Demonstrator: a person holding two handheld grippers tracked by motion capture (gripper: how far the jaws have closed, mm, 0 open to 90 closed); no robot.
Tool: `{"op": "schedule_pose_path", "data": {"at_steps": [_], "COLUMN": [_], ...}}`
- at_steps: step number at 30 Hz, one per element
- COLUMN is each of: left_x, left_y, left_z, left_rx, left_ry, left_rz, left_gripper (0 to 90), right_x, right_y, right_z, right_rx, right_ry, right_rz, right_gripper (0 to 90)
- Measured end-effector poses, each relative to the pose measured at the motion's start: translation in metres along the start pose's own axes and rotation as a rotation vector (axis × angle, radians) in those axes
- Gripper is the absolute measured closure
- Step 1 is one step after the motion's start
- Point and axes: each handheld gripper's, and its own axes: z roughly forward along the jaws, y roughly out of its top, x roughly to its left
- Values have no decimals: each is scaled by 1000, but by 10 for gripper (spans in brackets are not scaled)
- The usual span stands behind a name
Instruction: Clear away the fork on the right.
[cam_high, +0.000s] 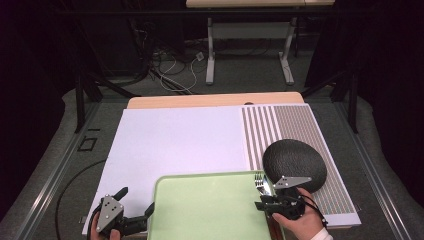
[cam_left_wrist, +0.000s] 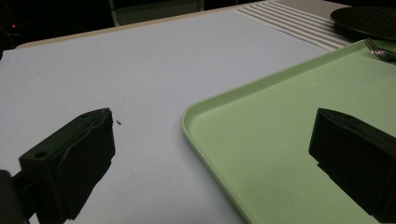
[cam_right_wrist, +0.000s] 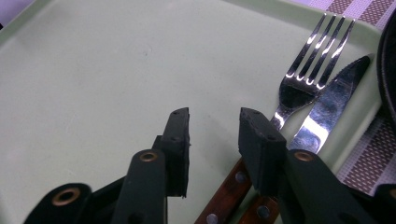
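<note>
From my seat, the fork (cam_right_wrist: 306, 70) and knife (cam_right_wrist: 332, 102) lose their wooden handles behind my right tongs (cam_right_wrist: 215, 128) and the bottom edge. The green tray (cam_high: 170, 210) runs off the bottom of the high view, and the dark plate (cam_left_wrist: 369, 21) is clipped at the upper right corner.

Black claws (cam_right_wrist: 215, 135), brass rivets, grey three-cornered plates.
</note>
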Motion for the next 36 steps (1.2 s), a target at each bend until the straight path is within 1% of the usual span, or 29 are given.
{"op": "schedule_pose_path", "data": {"at_steps": [1,3,4,5,7,11,14,16,19,23,24,26,27,31,34,36], "left_x": [0,0,0,0,0,0,0,0,0,0,0,0,0,0,0,0], "left_y": [0,0,0,0,0,0,0,0,0,0,0,0,0,0,0,0], "left_z": [0,0,0,0,0,0,0,0,0,0,1,1,1,1,1,1], "left_rx": [1,1,1,1,1,1,1,1,1,3,7,9,9,9,9,10], "left_ry": [0,1,1,1,1,1,1,2,2,1,0,0,0,1,1,0], "left_rz": [0,0,0,0,0,2,0,0,1,-1,0,1,1,1,2,4], "left_gripper": [5,5,5,6,5,5,5,5,5,6,5,5,5,6,6,5], "right_x": [0,-1,-1,-2,-3,-4,-6,-5,-8,-10,-11,-12,-14,-18,-19,-21], "right_y": [-1,0,1,1,1,2,2,2,1,2,3,3,4,6,6,7], "right_z": [1,0,-3,-3,-4,-5,-6,-7,-9,-14,-16,-17,-21,-26,-30,-33], "right_rx": [-29,-24,1,-21,-24,-12,-4,-3,-13,-31,-35,-40,-47,-74,-67,-73], "right_ry": [9,10,7,8,2,-18,-16,-17,-35,-34,-42,-43,-38,-41,-38,-36], "right_rz": [1,-3,-4,-17,-22,-44,-47,-40,-28,-38,-44,-37,-28,-20,-7,-8], "right_gripper": [619,609,596,579,565,557,561,560,514,494,493,494,492,492,497,499]}}
